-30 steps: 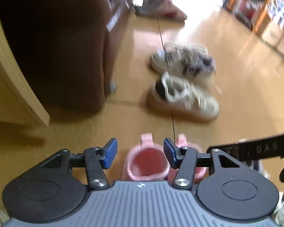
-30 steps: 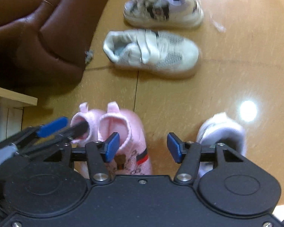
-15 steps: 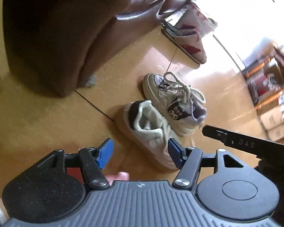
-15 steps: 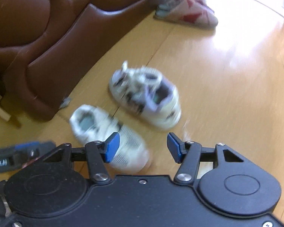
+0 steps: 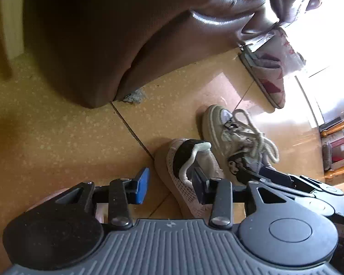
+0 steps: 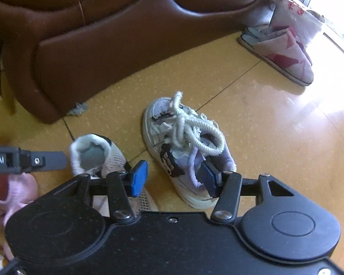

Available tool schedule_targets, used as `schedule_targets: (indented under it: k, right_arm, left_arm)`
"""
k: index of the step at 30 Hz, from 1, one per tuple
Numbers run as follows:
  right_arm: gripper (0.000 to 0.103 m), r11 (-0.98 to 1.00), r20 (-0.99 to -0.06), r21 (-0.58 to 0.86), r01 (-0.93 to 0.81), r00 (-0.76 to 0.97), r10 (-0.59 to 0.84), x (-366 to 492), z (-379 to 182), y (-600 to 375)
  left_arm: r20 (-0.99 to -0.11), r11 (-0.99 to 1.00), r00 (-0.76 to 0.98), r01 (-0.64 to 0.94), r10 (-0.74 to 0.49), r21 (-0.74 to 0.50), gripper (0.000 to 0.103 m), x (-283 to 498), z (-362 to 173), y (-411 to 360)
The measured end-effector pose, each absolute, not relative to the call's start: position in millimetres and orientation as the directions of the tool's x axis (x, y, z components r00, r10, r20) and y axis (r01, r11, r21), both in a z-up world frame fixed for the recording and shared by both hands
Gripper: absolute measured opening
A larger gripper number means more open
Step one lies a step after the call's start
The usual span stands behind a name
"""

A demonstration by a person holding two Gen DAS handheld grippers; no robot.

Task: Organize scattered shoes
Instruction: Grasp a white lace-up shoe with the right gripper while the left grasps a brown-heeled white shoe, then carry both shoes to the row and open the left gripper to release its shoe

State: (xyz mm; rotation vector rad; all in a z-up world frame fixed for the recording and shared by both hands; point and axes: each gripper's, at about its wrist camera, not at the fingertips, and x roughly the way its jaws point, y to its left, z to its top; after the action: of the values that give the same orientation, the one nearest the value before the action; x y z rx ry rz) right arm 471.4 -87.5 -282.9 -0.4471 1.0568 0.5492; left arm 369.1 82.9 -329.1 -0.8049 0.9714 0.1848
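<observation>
Left wrist view looks down on a tan tiled floor (image 5: 57,137) where two small shoes lie side by side in front of a brown leather sofa (image 5: 103,34). The mesh shoe (image 5: 183,183) lies with its long axis running from its dark heel opening, farther from the camera, down toward the lens. The left gripper (image 5: 169,184) straddles it: its jaws have just been closing, one blue pad standing on the bare floor side and the other over the shoe's opening, with a gap still showing, so nothing is pinched. The laced shoe (image 5: 236,142) lies just beside it and roughly parallel, loose laces piled on top.

From the right wrist view, the laced shoe (image 6: 183,151) points its toe up and away toward the sofa (image 6: 126,34), heel nearest the lens. The right gripper (image 6: 174,178) has its jaws spread on either side of that heel, one pad at the collar. A pink shoe (image 6: 9,190) sits at the left edge, a patterned slipper (image 6: 284,52) well apart by the sofa.
</observation>
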Motion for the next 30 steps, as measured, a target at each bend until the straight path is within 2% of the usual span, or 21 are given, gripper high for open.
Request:
schedule_targets:
  k: [2, 4, 6, 7, 8, 10, 11, 12, 15, 25, 30]
  right_arm:
    - [0.052, 0.744, -0.914, -0.111, -0.658, 0.363, 0.184, 473, -288, -82]
    - [0.042, 0.71, -0.923, -0.14, -0.69, 0.351, 0.159, 475, -292, -78]
    - [0.038, 0.679, -0.929, -0.17, -0.715, 0.346, 0.131, 477, -296, -75]
    - [0.035, 0.662, -0.931, -0.189, -0.725, 0.347, 0.114, 478, -300, -74]
    - [0.034, 0.651, -0.932, -0.199, -0.732, 0.347, 0.105, 478, -304, -73]
    - [0.03, 0.644, -0.933, -0.208, -0.737, 0.346, 0.095, 481, -306, -73]
    - [0.029, 0.645, -0.935, -0.202, -0.737, 0.342, 0.098, 482, -305, -73]
    - [0.023, 0.648, -0.935, -0.195, -0.736, 0.339, 0.103, 483, -304, -74]
    - [0.016, 0.689, -0.917, -0.168, -0.705, 0.368, 0.154, 479, -291, -82]
    - [0.016, 0.793, -0.869, -0.12, -0.598, 0.45, 0.207, 445, -231, -135]
    - [0.016, 0.84, -0.863, -0.1, -0.533, 0.467, 0.193, 393, -187, -168]
  left_arm:
    - [-0.802, 0.704, 0.562, -0.484, -0.205, -0.52, 0.04, 377, -335, 82]
    - [-0.815, 0.716, 0.539, -0.483, -0.211, -0.505, 0.04, 385, -340, 77]
    - [-0.824, 0.73, 0.525, -0.474, -0.214, -0.492, 0.04, 390, -346, 74]
    - [-0.82, 0.729, 0.526, -0.466, -0.227, -0.501, 0.03, 391, -349, 74]
    - [-0.812, 0.724, 0.53, -0.457, -0.246, -0.517, 0.028, 391, -351, 75]
    - [-0.773, 0.687, 0.554, -0.432, -0.309, -0.584, 0.015, 391, -354, 80]
    - [-0.754, 0.668, 0.566, -0.423, -0.334, -0.612, 0.013, 391, -355, 81]
    - [-0.74, 0.653, 0.574, -0.416, -0.35, -0.633, 0.01, 390, -355, 82]
    - [-0.702, 0.617, 0.6, -0.399, -0.384, -0.678, 0.01, 385, -349, 83]
    - [-0.634, 0.587, 0.65, -0.339, -0.419, -0.735, 0.01, 345, -312, 78]
    - [-0.608, 0.657, 0.669, -0.233, -0.427, -0.717, 0.01, 305, -254, 88]
